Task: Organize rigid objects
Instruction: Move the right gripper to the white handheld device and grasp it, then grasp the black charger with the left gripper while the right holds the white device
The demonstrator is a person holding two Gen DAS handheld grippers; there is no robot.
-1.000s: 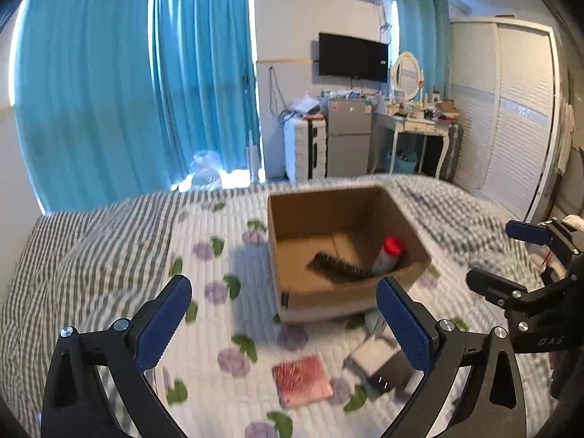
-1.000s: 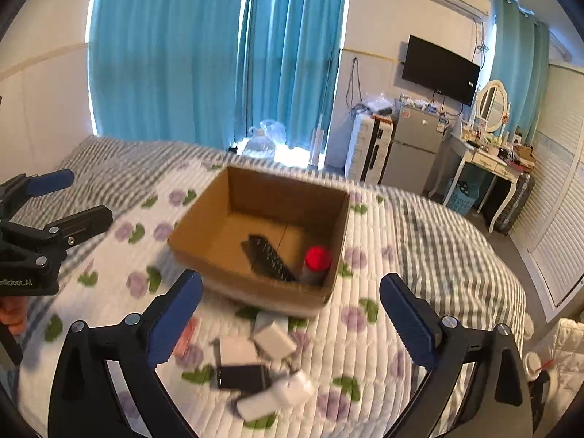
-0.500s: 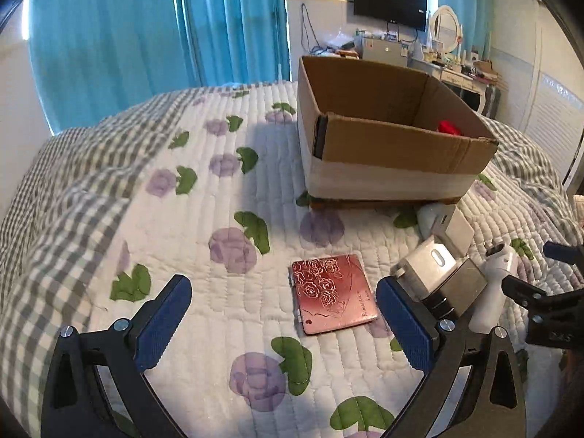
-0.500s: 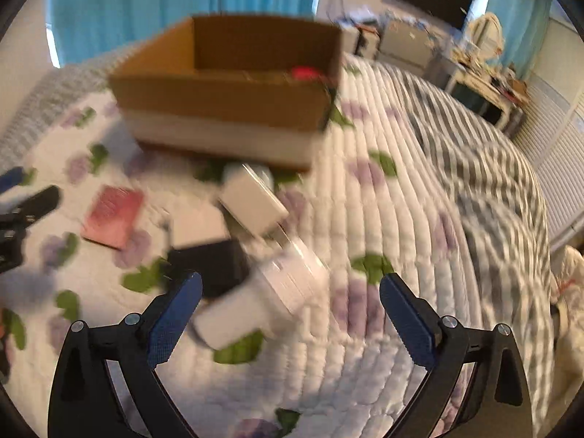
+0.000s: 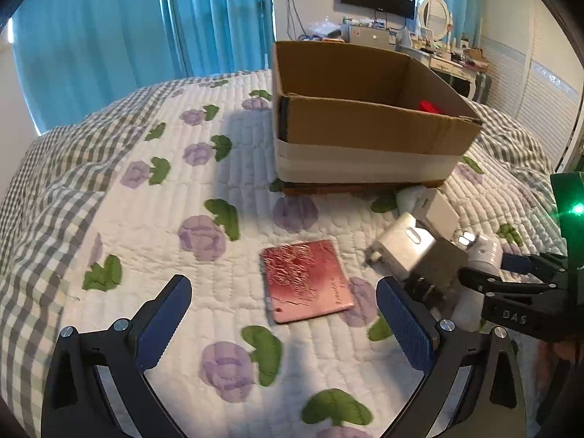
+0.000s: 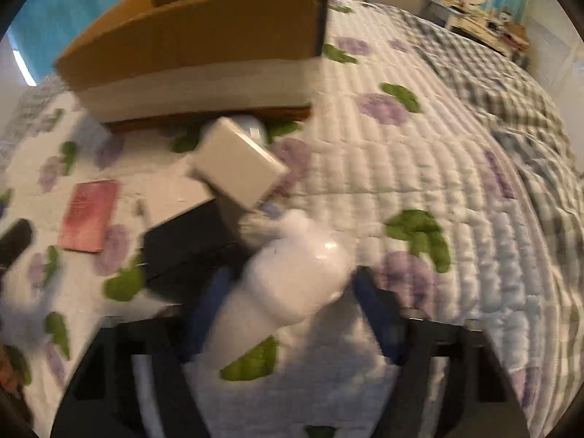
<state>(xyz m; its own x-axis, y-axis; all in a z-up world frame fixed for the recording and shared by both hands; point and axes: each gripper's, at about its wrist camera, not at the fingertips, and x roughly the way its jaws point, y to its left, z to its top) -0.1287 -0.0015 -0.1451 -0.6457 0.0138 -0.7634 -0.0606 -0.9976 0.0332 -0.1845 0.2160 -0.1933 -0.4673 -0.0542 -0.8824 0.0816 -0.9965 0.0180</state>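
My right gripper (image 6: 292,292) straddles the white bottle (image 6: 288,284), its jaws narrowed around it though blur hides whether they touch it. My left gripper (image 5: 283,314) hangs wide open over the pink card (image 5: 306,279), lined up to take it. The cardboard box (image 5: 365,146) sits just beyond.

One cardboard box (image 5: 368,124) stands on the quilt; one red-capped item (image 5: 429,106) shows inside it; one pink embossed card case (image 5: 308,279) lies flat; two pale rectangular blocks (image 6: 239,162) (image 6: 171,200) rest by one black box (image 6: 184,244); one white bottle (image 6: 288,284) lies among them; two grippers, left gripper (image 5: 283,314) and right gripper (image 6: 288,303).
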